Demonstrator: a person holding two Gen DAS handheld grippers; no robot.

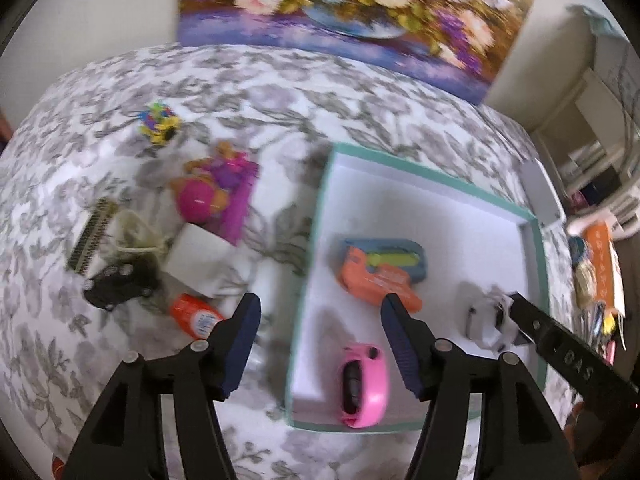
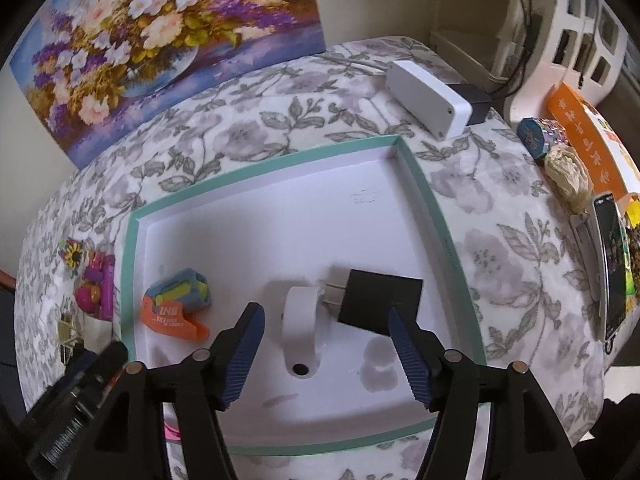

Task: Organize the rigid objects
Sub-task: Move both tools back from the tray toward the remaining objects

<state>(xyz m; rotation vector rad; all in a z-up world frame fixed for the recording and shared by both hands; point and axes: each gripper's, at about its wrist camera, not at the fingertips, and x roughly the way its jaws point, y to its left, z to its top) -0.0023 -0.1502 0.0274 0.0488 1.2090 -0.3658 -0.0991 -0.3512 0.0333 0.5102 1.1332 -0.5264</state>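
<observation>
A teal-rimmed white tray (image 1: 316,216) (image 2: 424,184) lies on the floral cloth. In it lie an orange and blue tape dispenser (image 1: 380,268) (image 2: 176,304), a pink toy car (image 1: 362,386), a white ring-shaped piece (image 2: 302,328) (image 1: 486,316) and a black plug adapter (image 2: 380,300). My left gripper (image 1: 320,320) is open and empty above the tray's left rim. My right gripper (image 2: 326,328) is open and empty over the white piece and the adapter. Left of the tray lie an orange bottle (image 1: 194,316), a black toy car (image 1: 118,286), a white box (image 1: 198,256) and a pink toy (image 1: 212,196).
A colourful ball (image 1: 158,122) and a comb (image 1: 92,236) lie further left. A white power bank (image 2: 426,98) sits behind the tray. A flower painting (image 1: 352,12) leans on the wall. A phone (image 2: 612,264), an orange box (image 2: 588,140) and shelves stand at the right.
</observation>
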